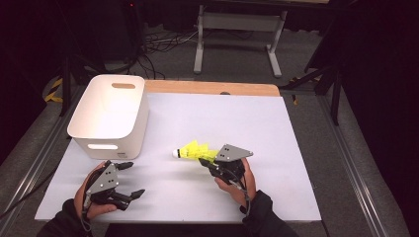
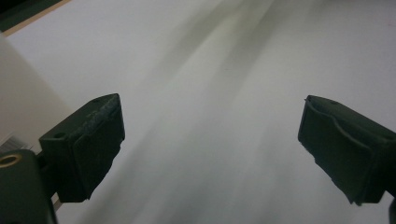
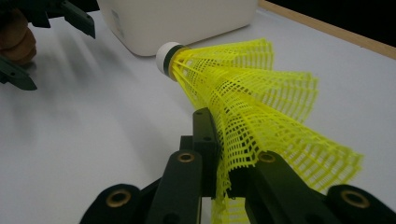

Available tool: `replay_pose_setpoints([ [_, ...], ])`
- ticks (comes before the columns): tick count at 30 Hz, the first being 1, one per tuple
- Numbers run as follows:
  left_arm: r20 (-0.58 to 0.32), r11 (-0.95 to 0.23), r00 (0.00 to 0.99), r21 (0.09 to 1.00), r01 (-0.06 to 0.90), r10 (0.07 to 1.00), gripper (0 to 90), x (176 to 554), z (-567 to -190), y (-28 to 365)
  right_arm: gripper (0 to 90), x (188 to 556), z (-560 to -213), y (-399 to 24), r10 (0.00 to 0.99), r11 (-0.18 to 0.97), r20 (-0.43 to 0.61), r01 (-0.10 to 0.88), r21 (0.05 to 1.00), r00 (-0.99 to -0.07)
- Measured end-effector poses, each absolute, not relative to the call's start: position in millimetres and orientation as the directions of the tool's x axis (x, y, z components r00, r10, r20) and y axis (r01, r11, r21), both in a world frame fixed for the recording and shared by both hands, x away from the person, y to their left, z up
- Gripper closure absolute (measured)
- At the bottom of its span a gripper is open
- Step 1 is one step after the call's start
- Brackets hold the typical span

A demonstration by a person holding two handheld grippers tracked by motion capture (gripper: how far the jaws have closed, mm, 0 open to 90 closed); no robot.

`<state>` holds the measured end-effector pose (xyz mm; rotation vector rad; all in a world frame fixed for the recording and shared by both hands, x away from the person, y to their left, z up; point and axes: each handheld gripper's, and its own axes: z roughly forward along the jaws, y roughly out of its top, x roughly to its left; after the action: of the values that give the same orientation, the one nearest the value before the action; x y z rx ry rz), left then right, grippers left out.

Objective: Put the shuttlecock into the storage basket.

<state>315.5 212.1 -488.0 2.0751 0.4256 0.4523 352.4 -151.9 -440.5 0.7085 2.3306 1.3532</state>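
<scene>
A yellow shuttlecock [image 1: 192,150] with a white cork tip hangs just above the white table, cork pointing left toward the bin. My right gripper [image 1: 206,163] is shut on the rim of its mesh skirt [image 3: 243,121]; in the right gripper view the jaws pinch the netting low in the frame. At the front left, my left gripper [image 1: 132,178] rests low over the table with its jaws wide apart. Bare table lies between its two fingers [image 2: 84,144].
A white plastic bin [image 1: 111,113] with handle slots stands at the table's back left, close to the left gripper. The white sheet [image 1: 257,128] covers the table; a wooden strip [image 1: 212,88] runs along its far edge. Beyond it are a table frame and cables.
</scene>
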Motion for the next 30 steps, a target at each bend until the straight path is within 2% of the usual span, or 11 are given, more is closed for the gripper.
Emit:
replay_pose_setpoints([
  [4,0.148,-0.528,0.884,0.84,0.124,0.443,8.8,320.9,-489.5,199.0,86.7,350.9,-438.3,-147.7,0.564,0.427,-0.061,0.228,0.875,-0.824],
  [17,0.153,-0.524,0.879,0.843,0.121,0.451,15.8,344.3,-477.5,164.3,86.6,347.9,-431.1,-144.0,0.516,0.461,-0.08,0.198,0.865,-0.853],
  [30,0.18,-0.567,0.899,0.819,0.087,0.398,27.2,361.6,-470.7,128.9,86.6,345.1,-434.8,-133.3,0.463,0.515,-0.094,0.182,0.837,-0.881],
])
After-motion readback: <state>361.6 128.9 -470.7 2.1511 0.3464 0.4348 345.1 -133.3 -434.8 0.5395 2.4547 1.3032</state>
